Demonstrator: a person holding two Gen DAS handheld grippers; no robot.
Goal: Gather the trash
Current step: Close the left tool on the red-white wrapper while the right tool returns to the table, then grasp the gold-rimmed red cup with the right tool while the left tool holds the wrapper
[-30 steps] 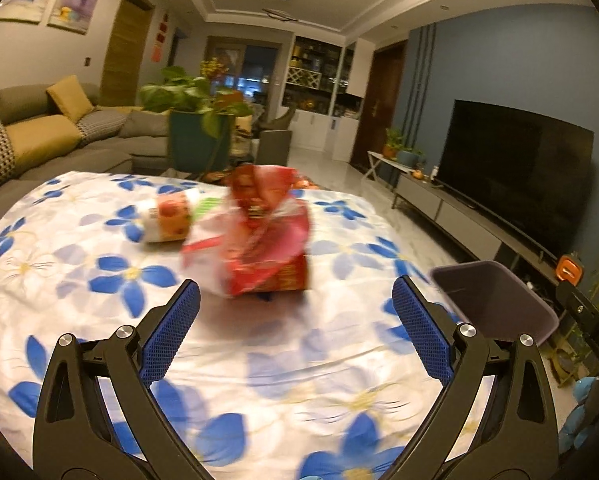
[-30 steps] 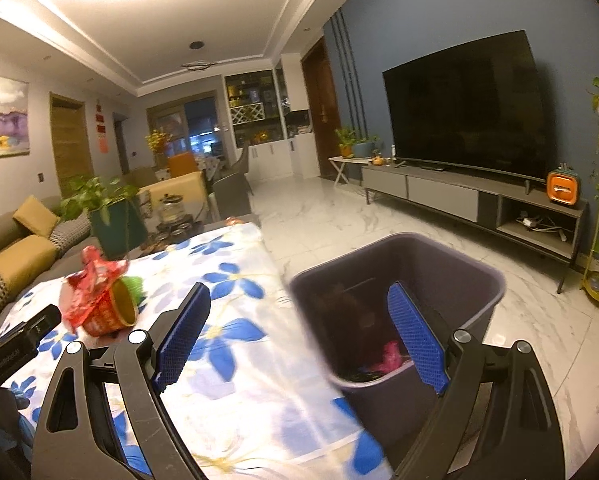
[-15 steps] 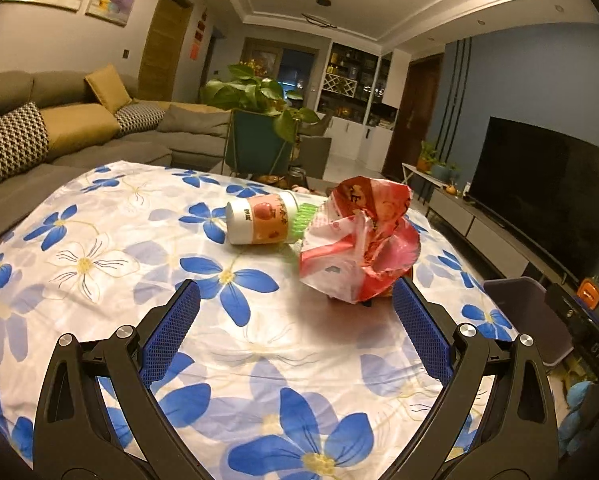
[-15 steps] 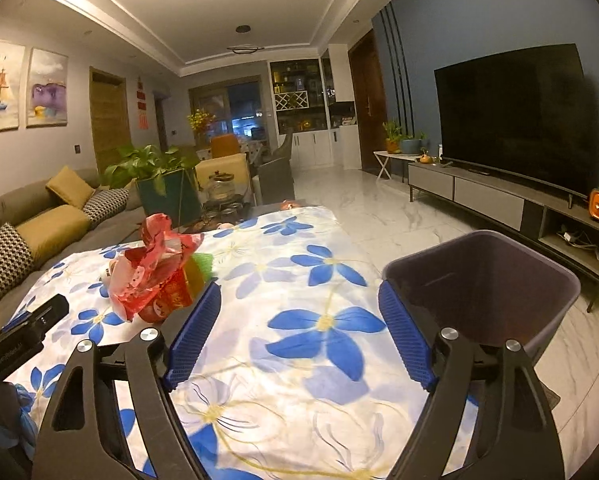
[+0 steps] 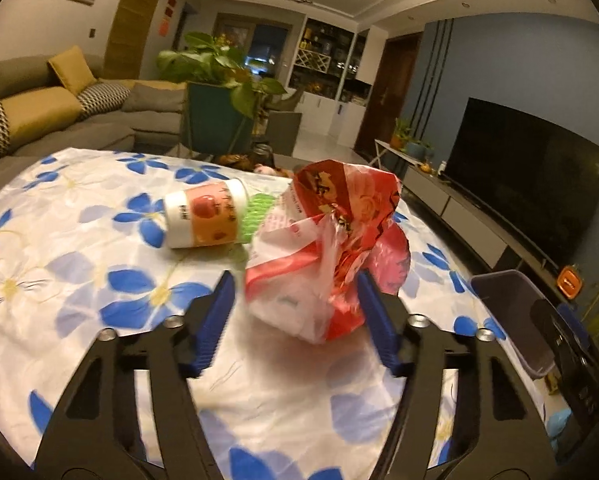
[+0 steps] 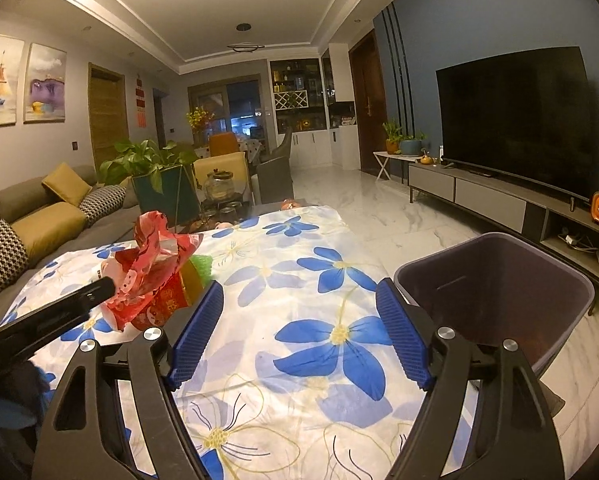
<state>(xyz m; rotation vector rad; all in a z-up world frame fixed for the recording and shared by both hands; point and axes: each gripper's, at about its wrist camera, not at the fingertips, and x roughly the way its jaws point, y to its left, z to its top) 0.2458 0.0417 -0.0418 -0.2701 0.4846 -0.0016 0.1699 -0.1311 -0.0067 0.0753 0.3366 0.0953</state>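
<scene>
Blue ribbed pads of the left gripper stand apart, flanking a crumpled red-and-white plastic bag on the blue-flowered white tablecloth; whether they touch it is unclear. Behind lies a white-and-orange paper cup. Right gripper gapes empty beside the dark grey plastic bin

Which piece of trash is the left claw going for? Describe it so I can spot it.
On the blue-flowered tablecloth, look just ahead of the open left claw. It is the crumpled red-and-white plastic bag, beside a tipped-over cup, and the only soft, wrinkled item.
</scene>
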